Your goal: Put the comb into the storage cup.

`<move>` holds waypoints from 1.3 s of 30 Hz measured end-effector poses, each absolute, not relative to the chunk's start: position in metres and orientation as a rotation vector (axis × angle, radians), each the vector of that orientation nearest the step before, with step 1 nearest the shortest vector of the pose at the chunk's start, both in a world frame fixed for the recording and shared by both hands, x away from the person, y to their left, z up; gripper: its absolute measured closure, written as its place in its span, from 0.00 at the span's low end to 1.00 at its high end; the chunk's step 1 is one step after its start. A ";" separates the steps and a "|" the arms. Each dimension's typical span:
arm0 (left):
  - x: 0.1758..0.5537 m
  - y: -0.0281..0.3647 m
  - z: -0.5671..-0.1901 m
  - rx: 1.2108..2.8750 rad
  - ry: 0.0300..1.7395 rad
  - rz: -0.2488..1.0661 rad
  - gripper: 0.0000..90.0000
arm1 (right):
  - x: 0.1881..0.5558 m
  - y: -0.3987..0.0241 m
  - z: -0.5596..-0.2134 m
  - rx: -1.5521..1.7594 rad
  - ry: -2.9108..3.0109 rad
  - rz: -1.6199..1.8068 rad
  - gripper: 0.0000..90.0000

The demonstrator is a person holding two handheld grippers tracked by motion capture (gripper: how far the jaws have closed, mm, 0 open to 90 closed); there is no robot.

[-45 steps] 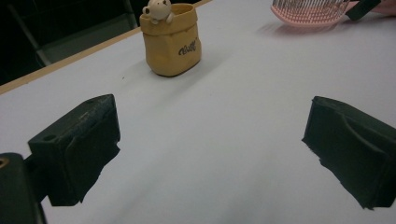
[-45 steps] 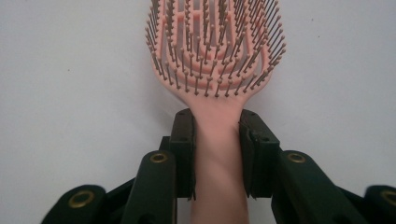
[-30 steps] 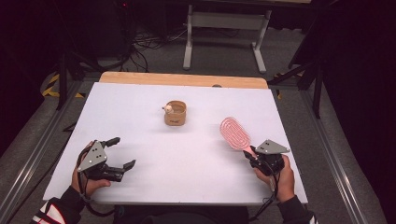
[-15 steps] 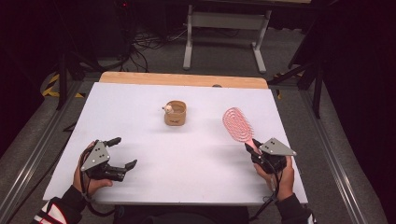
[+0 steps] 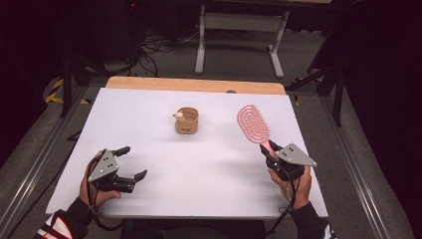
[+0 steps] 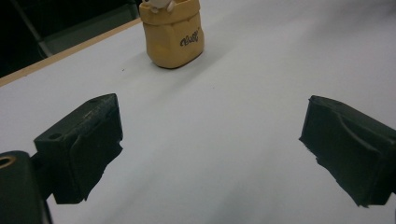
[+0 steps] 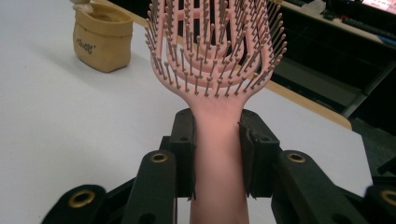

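I'm clamping the brush [image 7: 215,84] by its handle in the right tool [image 7: 217,154], bristles up, keeping them off the counter [image 5: 149,114]. The left tool [image 5: 128,162] is resting open and empty, likely ready for the pouch [image 5: 186,120].

Kind of place: a lab or recording studio set up for tabletop work, not a home.
Work surface: a white sheet [image 5: 199,164] is laid over a wooden table [image 5: 194,84], whose bare wood edge is seen along the far side.
Floor: grey carpet [image 5: 239,55] is seen around the table, with yellow-black hazard tape [image 5: 54,94] at the left.
Cabling: loose black cables [image 5: 154,47] are left lying on the floor behind the table.
Equipment: a grey metal stand [image 5: 239,35] is placed beyond the table, and metal rails [image 5: 358,169] run along both sides.
Lighting: the surroundings are kept dark, while the table is lit.
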State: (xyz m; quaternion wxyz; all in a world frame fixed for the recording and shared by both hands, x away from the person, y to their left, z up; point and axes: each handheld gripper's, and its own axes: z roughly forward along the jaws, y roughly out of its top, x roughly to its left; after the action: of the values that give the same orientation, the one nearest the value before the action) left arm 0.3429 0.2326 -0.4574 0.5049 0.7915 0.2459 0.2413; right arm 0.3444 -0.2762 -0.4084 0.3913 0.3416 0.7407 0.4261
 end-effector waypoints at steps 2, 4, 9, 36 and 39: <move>0.343 0.232 -0.458 1.911 0.593 0.582 0.07 | 0.345 -0.275 -0.407 0.861 1.867 1.094 0.78; 0.343 0.232 -0.458 1.907 0.592 0.579 0.07 | 0.346 -0.274 -0.406 0.857 1.858 1.100 0.78; 0.344 0.231 -0.458 1.910 0.593 0.576 0.07 | 0.348 -0.268 -0.404 0.841 1.836 1.115 0.78; 0.345 0.227 -0.456 1.902 0.592 0.578 0.11 | 0.361 -0.229 -0.400 0.760 1.819 1.185 0.78; 0.351 0.223 -0.454 1.896 0.594 0.560 0.12 | 0.361 -0.226 -0.400 0.752 1.820 1.190 0.78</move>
State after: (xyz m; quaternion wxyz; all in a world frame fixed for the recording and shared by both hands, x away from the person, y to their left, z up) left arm 0.3505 0.2234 -0.4537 0.5131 0.7883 0.2471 0.2331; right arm 0.3606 -0.2262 -0.4004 0.4083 0.2985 0.7220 0.4721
